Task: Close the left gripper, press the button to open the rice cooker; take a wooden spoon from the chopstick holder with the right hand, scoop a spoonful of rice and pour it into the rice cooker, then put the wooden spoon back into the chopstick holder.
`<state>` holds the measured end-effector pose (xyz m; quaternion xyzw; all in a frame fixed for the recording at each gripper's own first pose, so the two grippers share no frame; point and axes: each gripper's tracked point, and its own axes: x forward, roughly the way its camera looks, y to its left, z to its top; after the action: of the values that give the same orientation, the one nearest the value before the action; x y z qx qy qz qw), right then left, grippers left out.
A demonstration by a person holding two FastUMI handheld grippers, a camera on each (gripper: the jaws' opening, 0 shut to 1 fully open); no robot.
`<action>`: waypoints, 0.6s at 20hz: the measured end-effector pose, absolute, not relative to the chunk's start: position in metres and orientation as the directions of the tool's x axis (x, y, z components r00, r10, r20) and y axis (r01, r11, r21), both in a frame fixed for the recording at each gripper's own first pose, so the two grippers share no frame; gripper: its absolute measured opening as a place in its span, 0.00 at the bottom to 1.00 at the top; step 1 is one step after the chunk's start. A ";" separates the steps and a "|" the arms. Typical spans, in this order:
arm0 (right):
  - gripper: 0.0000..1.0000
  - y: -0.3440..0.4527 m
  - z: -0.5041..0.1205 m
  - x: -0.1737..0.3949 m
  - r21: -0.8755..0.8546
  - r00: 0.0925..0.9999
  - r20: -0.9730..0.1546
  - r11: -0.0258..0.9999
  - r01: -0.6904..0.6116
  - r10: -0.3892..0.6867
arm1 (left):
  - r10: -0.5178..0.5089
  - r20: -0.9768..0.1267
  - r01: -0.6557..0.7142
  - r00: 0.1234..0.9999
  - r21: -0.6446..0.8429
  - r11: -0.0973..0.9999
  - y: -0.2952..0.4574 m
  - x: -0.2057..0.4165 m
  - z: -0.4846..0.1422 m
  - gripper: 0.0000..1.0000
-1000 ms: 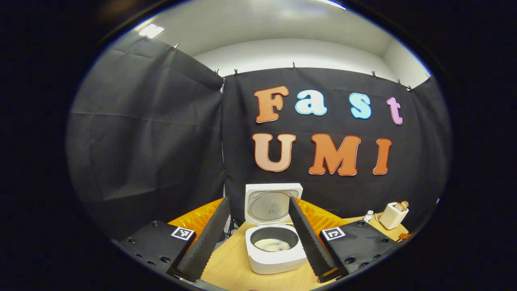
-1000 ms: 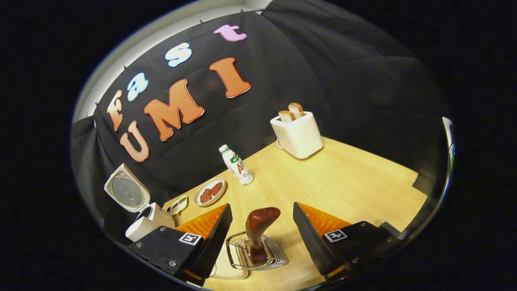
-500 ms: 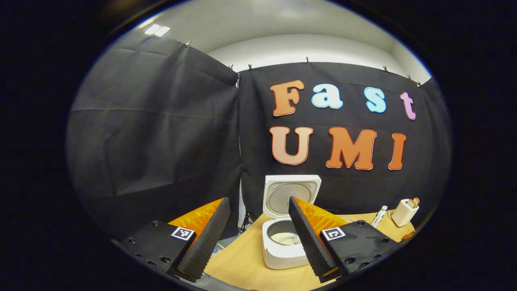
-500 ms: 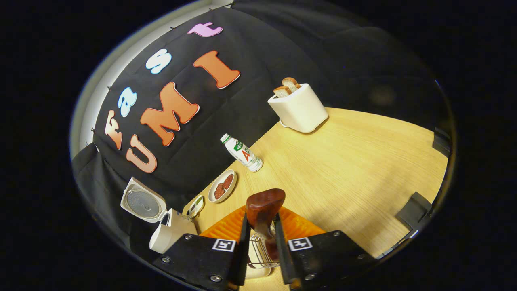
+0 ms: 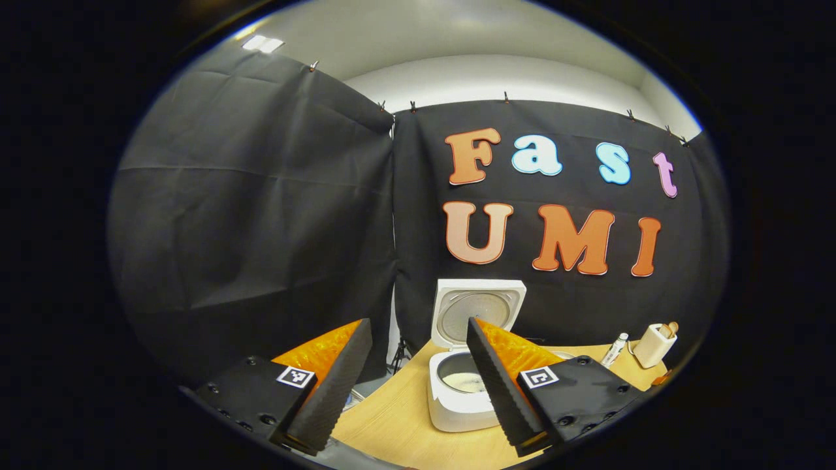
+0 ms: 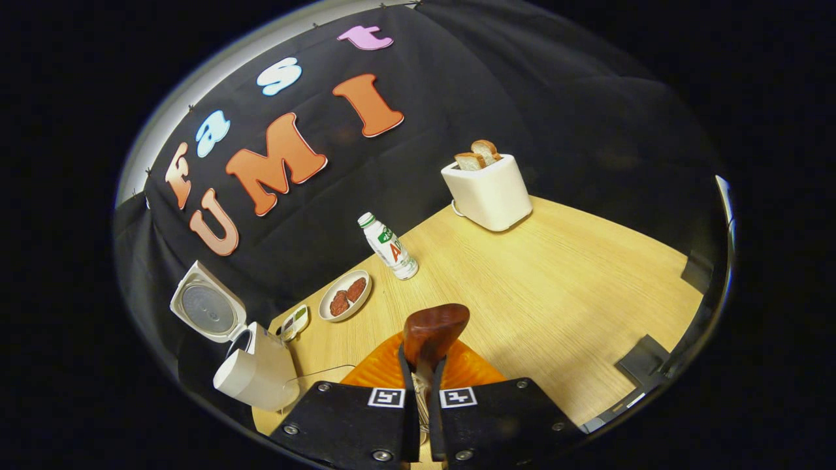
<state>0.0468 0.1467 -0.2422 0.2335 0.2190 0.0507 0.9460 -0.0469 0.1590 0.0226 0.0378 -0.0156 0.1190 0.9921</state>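
In the left gripper view, your left gripper (image 5: 413, 333) is held level above the near edge of the table (image 5: 398, 424), pointing at the back wall, its two fingers spread wide with nothing between them. Past them the rice cooker (image 5: 460, 405) stands on the table with its lid (image 5: 477, 312) tipped up and open; the right finger covers part of the bowl, and a pale patch lies at the bottom of what shows. Far off to the right you can make out a small bottle (image 5: 614, 349) and a toaster (image 5: 653, 344). In the right gripper view, your right gripper (image 6: 420, 356) is tilted down toward the table (image 6: 555, 281), and its fingers are pressed close together on the handle of the wooden spoon (image 6: 432, 329), whose rounded dark end sticks up just above the fingertips. A bit of wire from the chopstick holder (image 6: 423, 405) shows in the narrow gap below. This view gives you the rice cooker (image 6: 258, 375) from the side, low on the left, with a small plate (image 6: 345, 304) of dark pieces, the bottle (image 6: 390, 248) upright, and the toaster (image 6: 486, 192) with two slices of bread in it
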 end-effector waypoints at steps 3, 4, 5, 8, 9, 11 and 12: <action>0.05 0.150 -0.211 0.039 0.393 0.915 -0.356 0.919 -0.039 0.191 | 0.238 0.038 -0.240 0.970 0.074 0.968 0.164 -0.049 0.020 1.00; 0.05 0.152 -0.202 0.038 0.363 0.918 -0.347 0.930 -0.056 0.191 | 0.235 0.035 -0.237 0.971 0.071 0.969 0.165 -0.049 0.019 1.00; 0.05 0.155 -0.193 0.036 0.331 0.924 -0.332 0.941 -0.074 0.190 | 0.229 0.033 -0.231 0.973 0.067 0.971 0.164 -0.047 0.019 0.99; 0.05 0.169 -0.160 0.027 0.258 0.935 -0.282 0.956 -0.141 0.214 | 0.219 0.037 -0.221 0.975 0.064 0.973 0.167 -0.042 0.021 0.98; 0.05 0.174 -0.154 0.023 0.238 0.937 -0.270 0.958 -0.159 0.222 | 0.217 0.040 -0.219 0.975 0.065 0.974 0.167 -0.041 0.022 0.98; 0.05 0.189 -0.142 0.019 0.185 0.939 -0.248 0.963 -0.196 0.238 | 0.220 0.042 -0.223 0.975 0.075 0.972 0.169 -0.040 0.021 0.99; 0.05 0.199 -0.136 0.016 0.161 0.938 -0.238 0.963 -0.218 0.252 | 0.220 0.043 -0.222 0.975 0.082 0.971 0.170 -0.039 0.020 0.98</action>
<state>0.0155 0.1988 -0.1362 0.0661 0.1294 0.1196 0.9821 -0.0392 0.1697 0.0199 0.0431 -0.0167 0.1113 0.9927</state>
